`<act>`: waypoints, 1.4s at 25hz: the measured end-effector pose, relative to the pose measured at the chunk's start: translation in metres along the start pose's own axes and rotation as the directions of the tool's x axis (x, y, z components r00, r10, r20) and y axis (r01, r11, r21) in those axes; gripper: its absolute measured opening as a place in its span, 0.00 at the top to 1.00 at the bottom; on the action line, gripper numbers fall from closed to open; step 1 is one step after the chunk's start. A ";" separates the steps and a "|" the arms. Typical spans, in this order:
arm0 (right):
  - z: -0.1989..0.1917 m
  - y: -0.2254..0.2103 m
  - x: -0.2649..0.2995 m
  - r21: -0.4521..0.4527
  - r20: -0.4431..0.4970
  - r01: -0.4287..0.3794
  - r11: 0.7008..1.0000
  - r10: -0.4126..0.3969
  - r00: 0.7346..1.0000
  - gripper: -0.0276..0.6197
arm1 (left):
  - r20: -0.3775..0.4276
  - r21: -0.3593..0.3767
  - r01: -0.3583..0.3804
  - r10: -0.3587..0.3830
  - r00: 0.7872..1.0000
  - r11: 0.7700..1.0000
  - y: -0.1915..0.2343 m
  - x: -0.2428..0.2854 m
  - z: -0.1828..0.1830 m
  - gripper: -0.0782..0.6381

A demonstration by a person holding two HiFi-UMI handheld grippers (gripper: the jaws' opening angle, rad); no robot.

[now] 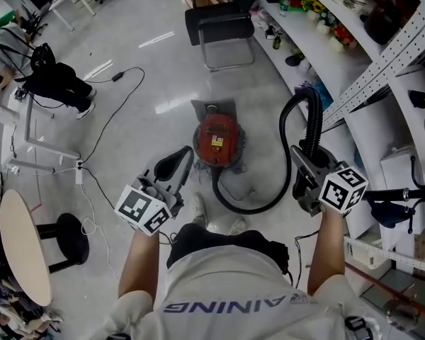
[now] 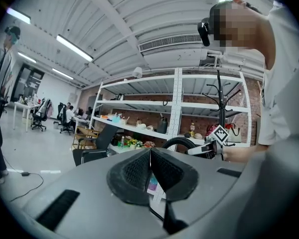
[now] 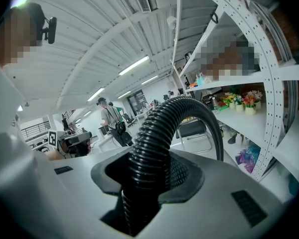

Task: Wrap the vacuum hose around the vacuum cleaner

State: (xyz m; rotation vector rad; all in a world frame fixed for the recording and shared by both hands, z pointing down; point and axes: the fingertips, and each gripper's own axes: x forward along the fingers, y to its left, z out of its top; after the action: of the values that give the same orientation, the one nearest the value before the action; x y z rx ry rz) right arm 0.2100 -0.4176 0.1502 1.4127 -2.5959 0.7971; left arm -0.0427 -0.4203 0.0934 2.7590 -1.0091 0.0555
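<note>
Office floor (image 1: 149, 76) w/ red vacuum (image 1: 217, 139), label illegible; R gripper (image 1: 306, 160) tight on hose (image 3: 150, 138), L gripper (image 1: 176, 163) jaws together.

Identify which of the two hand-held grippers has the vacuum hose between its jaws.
The right hand-held gripper: its jaws clamp the black ribbed vacuum hose. The left hand-held gripper has its jaws closed together, empty.

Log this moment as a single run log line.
right gripper: shut on vacuum hose | left gripper: shut, empty | wrap: not done, hose loops on floor beside vacuum cleaner
</note>
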 end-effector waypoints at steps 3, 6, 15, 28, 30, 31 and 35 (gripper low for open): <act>0.009 -0.005 0.028 0.004 -0.015 0.013 1.000 -0.013 1.000 0.72 | 0.002 -0.012 -0.004 0.004 1.000 1.000 0.030 0.005 -0.001 0.87; 0.021 -0.004 0.058 -0.003 -0.023 0.033 0.999 -0.033 0.999 0.72 | 0.008 -0.024 0.005 -0.005 1.000 1.000 0.066 0.006 -0.001 0.87; 0.079 0.017 0.171 -0.023 0.000 0.104 0.994 -0.104 0.995 0.72 | 0.015 -0.028 0.056 -0.056 0.998 0.998 0.193 0.003 0.022 0.87; 0.141 0.016 0.332 -0.075 -0.077 -0.024 0.997 0.019 0.997 0.72 | 0.016 -0.081 -0.012 0.014 1.000 0.997 0.277 -0.011 0.019 0.87; 0.146 0.015 0.354 -0.073 -0.094 -0.051 0.996 0.045 0.995 0.72 | 0.011 -0.092 -0.040 0.041 0.999 0.995 0.283 -0.016 0.015 0.87; 0.147 0.014 0.366 -0.077 -0.106 -0.063 0.995 0.055 0.993 0.72 | 0.009 -0.097 -0.054 0.055 0.998 0.994 0.286 -0.018 0.013 0.87; 0.150 0.016 0.406 -0.109 -0.160 -0.103 0.989 0.085 0.984 0.72 | 0.000 -0.113 -0.090 0.091 0.996 0.990 0.293 -0.021 0.006 0.87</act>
State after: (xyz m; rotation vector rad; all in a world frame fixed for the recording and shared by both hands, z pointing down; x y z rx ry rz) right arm -0.0090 -0.7914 0.1402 1.1567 -2.5599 0.7211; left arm -0.2475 -0.6265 0.1373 2.6126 -1.1035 0.0046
